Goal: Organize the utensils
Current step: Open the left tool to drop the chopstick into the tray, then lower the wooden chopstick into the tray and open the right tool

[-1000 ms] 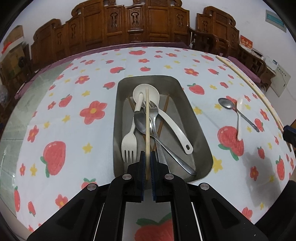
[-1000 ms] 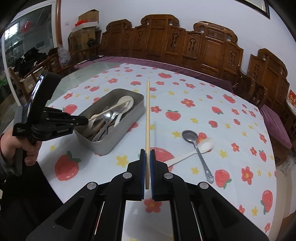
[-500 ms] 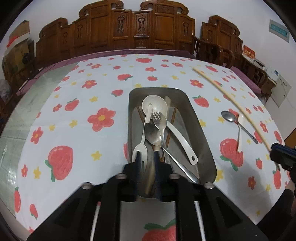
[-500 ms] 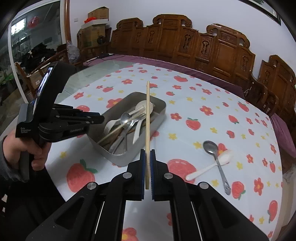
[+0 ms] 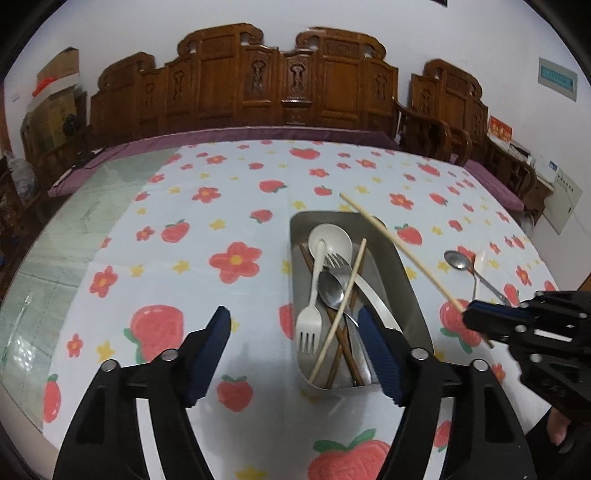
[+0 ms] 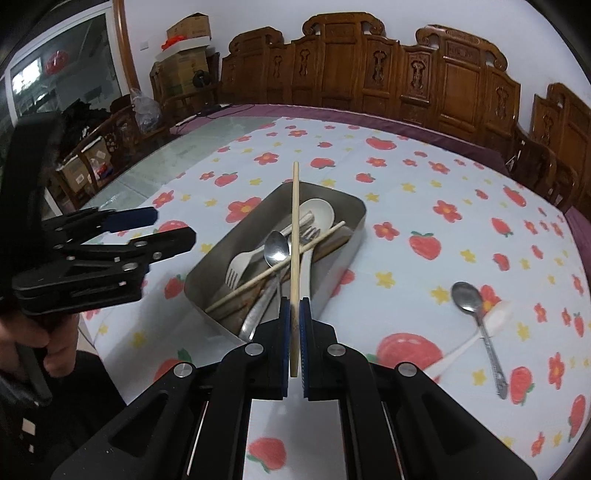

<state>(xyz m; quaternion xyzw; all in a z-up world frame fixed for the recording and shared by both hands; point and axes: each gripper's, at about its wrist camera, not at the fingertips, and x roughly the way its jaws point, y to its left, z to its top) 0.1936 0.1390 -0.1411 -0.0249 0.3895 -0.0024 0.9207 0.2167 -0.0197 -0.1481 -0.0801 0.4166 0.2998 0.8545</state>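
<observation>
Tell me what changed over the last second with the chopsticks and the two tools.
The left tool let go of its pale chopstick, which now lies slanted in the metal tray; its jaws are opening, nothing between them. The right tool, clamped on the second chopstick throughout, carried it over the tray. The metal spoon and white spoon on the cloth stayed put.

**No Legible Writing**

No text could be read. A green wall sign (image 5: 557, 78), a red plaque (image 5: 500, 129) and the cardboard boxes (image 6: 183, 35) all carried marks too small and blurred to make out.
</observation>
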